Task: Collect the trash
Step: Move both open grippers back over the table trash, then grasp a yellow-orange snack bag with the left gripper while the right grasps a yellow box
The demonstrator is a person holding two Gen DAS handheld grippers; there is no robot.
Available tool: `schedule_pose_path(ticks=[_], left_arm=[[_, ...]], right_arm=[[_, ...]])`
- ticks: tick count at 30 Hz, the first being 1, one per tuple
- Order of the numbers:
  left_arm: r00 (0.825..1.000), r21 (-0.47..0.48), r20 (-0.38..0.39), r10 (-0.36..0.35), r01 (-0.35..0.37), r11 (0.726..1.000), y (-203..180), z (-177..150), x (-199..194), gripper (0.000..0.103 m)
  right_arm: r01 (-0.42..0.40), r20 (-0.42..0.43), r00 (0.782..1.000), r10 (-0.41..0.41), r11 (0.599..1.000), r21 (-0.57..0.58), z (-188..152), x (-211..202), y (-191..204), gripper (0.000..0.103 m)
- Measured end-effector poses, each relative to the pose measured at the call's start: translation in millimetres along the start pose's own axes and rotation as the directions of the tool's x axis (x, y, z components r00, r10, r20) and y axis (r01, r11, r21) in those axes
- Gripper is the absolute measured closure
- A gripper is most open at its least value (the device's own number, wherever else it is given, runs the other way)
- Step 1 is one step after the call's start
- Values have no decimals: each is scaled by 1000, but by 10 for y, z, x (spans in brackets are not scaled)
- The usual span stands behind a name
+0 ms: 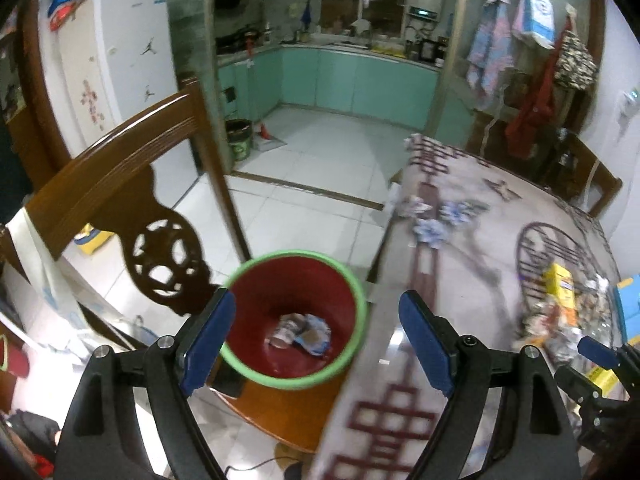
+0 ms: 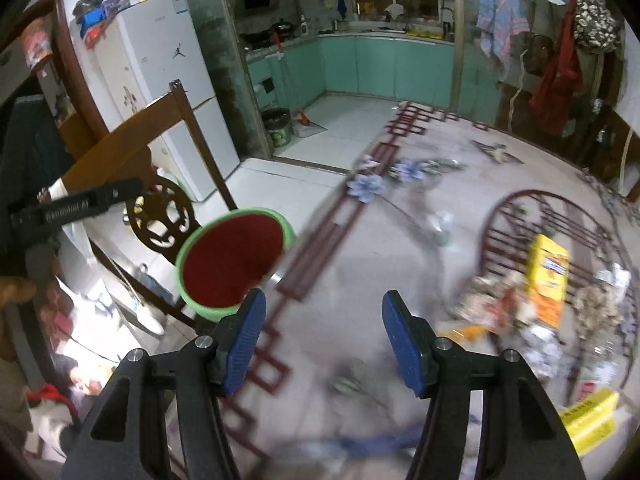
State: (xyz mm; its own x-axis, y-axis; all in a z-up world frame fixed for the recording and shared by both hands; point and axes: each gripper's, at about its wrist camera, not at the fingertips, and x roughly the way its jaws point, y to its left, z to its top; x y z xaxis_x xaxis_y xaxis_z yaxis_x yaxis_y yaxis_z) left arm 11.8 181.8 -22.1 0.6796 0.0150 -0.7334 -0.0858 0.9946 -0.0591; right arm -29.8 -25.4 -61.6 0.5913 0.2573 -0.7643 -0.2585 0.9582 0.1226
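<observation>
- Right now both my grippers are empty: the left gripper has its fingers spread wide with nothing between them, and the right gripper has its fingers apart too, somewhat narrower, also with nothing between them.
- Below the left gripper sits the bin (red inside, green rim), on the chair seat just beside the bench edge; 2 or so crumpled wrappers already lie at its bottom.
- What is left to collect, as I judge it, is the trash pile on the bench at the right of the right wrist view: a yellow carton standing among crumpled paper and wrappers, with a flat yellow packet nearer the lower right corner.
- Both views are smeared, so I cannot pick out single pieces in the pile; I would want the picture steady before choosing 1.
- To do this step well, I would take a loose piece at the near edge of the pile first, bringing the right fingers down on either side of it with their opening wider than the piece.
- The carton looks light and tall; I would grip it low across its narrow faces so it does not tip.
- I would keep the left gripper clear of the bin mouth, since a knock on the rim could push the bin off the chair.
</observation>
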Motion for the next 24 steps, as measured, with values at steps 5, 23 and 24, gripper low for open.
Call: schedule_pose_path(ticks=[5,23,24], left_arm=[[999,14,12,-35,35,999,-558,-171,-169,18],[986,175,-77,-147,158,972,-1860,-602,-216,15],[985,180,-85,-152,165,970,-1896,-619,-214,15]], right_arm=[[59,10,998,-59,998,-4,-332,-421,-500,39],[210,-124,977,-172,867,452,-1495,-1048,-2532,35],[208,-137,977,-161,846,492,-1541,-1026,-2612,35]])
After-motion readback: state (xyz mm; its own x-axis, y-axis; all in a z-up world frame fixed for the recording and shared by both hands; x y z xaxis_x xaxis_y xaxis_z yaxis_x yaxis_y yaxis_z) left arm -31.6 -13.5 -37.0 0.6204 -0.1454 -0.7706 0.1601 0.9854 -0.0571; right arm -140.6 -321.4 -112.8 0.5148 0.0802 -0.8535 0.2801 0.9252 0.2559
